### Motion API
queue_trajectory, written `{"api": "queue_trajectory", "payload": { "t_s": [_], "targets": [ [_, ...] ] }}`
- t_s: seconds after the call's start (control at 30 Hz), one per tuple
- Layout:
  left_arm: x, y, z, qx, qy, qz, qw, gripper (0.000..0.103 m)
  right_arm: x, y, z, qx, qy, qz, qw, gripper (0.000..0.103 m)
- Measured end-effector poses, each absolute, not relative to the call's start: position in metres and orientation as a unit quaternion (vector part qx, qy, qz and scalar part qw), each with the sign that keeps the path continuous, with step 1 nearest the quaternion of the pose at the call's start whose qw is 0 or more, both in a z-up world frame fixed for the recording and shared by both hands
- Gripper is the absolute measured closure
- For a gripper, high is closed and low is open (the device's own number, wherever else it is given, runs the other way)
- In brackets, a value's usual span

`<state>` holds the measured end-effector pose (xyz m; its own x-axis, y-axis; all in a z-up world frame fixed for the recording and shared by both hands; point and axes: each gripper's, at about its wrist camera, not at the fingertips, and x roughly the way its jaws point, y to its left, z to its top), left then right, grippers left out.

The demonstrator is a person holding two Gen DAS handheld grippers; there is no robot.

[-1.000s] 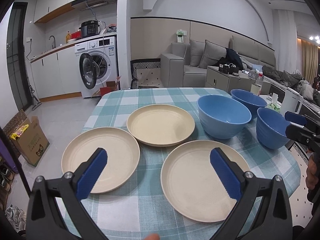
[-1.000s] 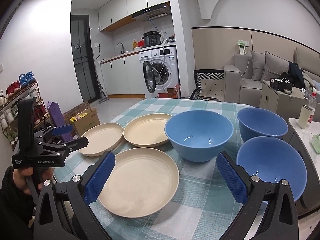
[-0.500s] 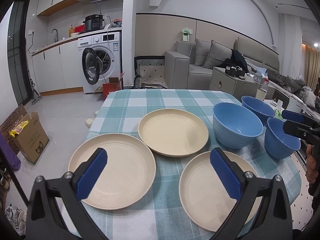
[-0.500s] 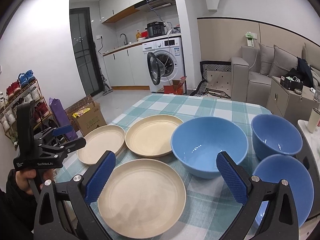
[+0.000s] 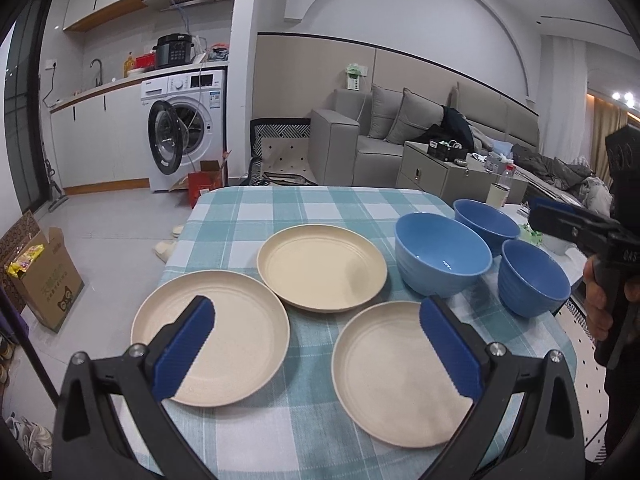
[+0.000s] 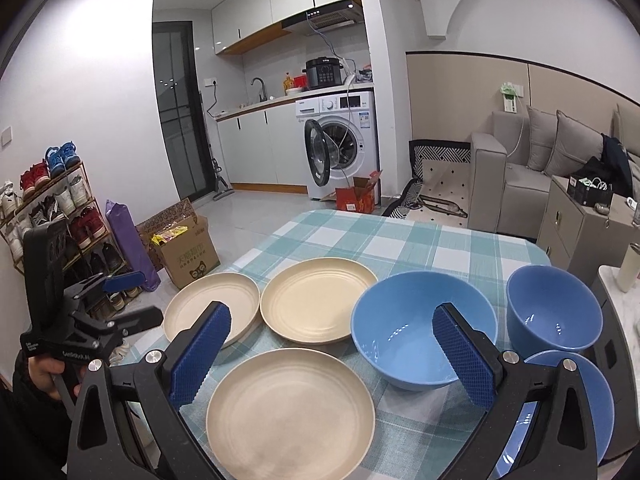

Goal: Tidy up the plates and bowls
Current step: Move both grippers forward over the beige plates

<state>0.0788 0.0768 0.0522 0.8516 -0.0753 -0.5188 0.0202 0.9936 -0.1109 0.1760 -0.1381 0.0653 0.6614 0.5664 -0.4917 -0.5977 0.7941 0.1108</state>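
Three cream plates and three blue bowls sit on a checked tablecloth. In the left wrist view the left plate (image 5: 210, 338), far plate (image 5: 322, 266) and near plate (image 5: 400, 372) lie in front of my left gripper (image 5: 316, 312), which is open and empty above the table's near edge. The large bowl (image 5: 442, 258), far bowl (image 5: 486, 220) and near bowl (image 5: 534, 282) stand to the right. My right gripper (image 6: 332, 316) is open and empty, hovering over the near plate (image 6: 290, 408) and the large bowl (image 6: 400, 344). No dish touches either gripper.
The table (image 5: 304, 208) drops off at its left and near edges. A cardboard box (image 5: 44, 276) stands on the floor to the left. A washing machine (image 5: 184, 128) and a sofa (image 5: 400, 136) lie beyond. A side table with a bottle (image 6: 632, 264) stands at the right.
Both views have tilted upward a little, so the dishes sit lower in the frames. Both grippers stay open and empty. No dish has moved.
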Motion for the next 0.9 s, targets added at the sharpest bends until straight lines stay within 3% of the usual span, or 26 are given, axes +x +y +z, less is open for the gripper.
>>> {"api": "queue_trajectory", "payload": {
  "t_s": [0.5,0.9],
  "targets": [
    [-0.041,0.048,0.079,-0.037,0.241,-0.080,0.966,0.000,0.077,-0.164,0.088,-0.032,0.199,0.320,0.926,0.000],
    [-0.116,0.028,0.173,-0.026,0.154,-0.169,0.973,0.000,0.005,-0.186,0.149,-0.045,0.139,0.306,0.941,0.000]
  ]
}}
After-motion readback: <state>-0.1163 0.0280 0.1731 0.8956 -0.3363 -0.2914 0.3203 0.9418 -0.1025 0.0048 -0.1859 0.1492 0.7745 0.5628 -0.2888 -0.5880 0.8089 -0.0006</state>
